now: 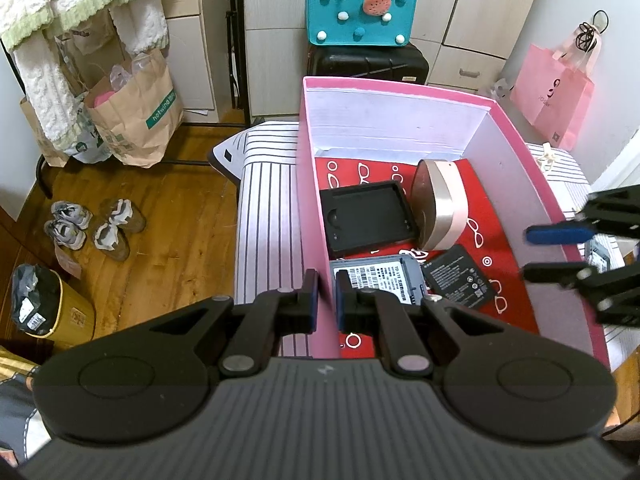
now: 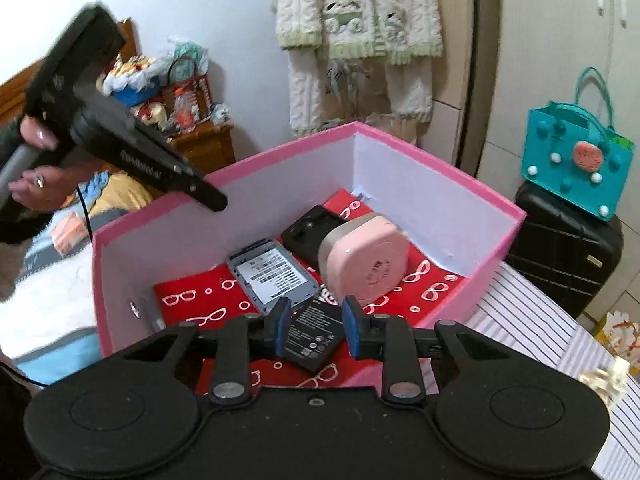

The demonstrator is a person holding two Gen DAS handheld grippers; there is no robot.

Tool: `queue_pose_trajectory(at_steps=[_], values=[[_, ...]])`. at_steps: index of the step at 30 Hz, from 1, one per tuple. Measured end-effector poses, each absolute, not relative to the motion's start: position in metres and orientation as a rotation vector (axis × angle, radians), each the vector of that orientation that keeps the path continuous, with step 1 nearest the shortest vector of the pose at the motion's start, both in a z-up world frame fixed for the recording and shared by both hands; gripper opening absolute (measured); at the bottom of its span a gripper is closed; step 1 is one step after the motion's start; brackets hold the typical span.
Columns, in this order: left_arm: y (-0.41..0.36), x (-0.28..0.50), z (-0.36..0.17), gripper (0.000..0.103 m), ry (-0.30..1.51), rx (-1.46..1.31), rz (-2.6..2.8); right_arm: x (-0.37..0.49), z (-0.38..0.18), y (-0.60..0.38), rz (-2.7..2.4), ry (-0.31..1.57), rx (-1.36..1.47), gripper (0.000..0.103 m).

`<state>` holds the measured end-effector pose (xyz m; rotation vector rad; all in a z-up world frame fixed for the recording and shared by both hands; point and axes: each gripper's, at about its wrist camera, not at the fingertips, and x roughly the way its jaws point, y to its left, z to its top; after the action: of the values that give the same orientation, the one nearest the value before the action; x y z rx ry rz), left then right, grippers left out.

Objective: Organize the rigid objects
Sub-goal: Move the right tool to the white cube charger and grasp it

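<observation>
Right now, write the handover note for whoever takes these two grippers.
Left gripper: jaws shut on a side wall of the pink box.
Right gripper: jaws open, empty, by the opposite wall.
In the box, on its red lining: black tray, pink gadget on its edge, grey device, black battery.
Done: those four are in.
Left: check the striped table for more; nothing clear from here.

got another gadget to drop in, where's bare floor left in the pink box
Inside the pink box, the red glasses-print liner is bare in the near-left corner. The middle and back are crowded: grey device, black battery, black case, pink gadget.
</observation>
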<state>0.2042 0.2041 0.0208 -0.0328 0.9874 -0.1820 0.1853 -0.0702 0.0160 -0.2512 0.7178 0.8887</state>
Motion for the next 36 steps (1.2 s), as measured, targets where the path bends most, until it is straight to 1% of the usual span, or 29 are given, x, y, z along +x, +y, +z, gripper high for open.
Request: queue_pose_trajectory(at_steps=[4, 8, 12, 15, 19, 23, 24, 29, 32, 36], values=[[0.202, 0.204, 0.021, 0.008, 0.986, -0.024, -0.185, 0.179, 0.035, -0.108, 0.814, 0.722, -0.164, 0.032], [0.211, 0.205, 0.020, 0.008, 0.988, -0.090, -0.195, 0.168, 0.043, -0.150, 0.676, 0.769, -0.084, 0.032], [0.204, 0.200, 0.019, 0.008, 0.968, -0.064, -0.181, 0.148, 0.032, -0.191, 0.553, 0.828, -0.025, 0.034], [0.202, 0.200, 0.019, 0.008, 0.966, -0.062, -0.172, 0.134, 0.013, -0.208, 0.508, 0.891, 0.021, 0.037], [0.204, 0.199, 0.019, 0.008, 0.965, -0.077, -0.165, 0.119, -0.020, -0.208, 0.503, 0.954, 0.043, 0.039], [0.202, 0.200, 0.020, 0.008, 0.972, -0.076, -0.159, 0.109, -0.042, -0.199, 0.470, 0.965, -0.023, 0.047], [0.201, 0.201, 0.021, 0.008, 0.975, -0.073, -0.158, 0.110, -0.044, -0.197, 0.449, 0.962, -0.037, 0.050], [0.200, 0.202, 0.022, 0.008, 0.986, -0.055, -0.158, 0.114, -0.046, -0.196, 0.458, 0.972, -0.044, 0.050], [0.197, 0.202, 0.022, 0.008, 0.990, -0.031, -0.158, 0.116, -0.048, -0.188, 0.487, 0.970, -0.062, 0.057], [0.192, 0.195, 0.022, 0.008, 1.003, 0.036, -0.172, 0.120, -0.051, -0.180, 0.450, 0.964, -0.111, 0.060]])
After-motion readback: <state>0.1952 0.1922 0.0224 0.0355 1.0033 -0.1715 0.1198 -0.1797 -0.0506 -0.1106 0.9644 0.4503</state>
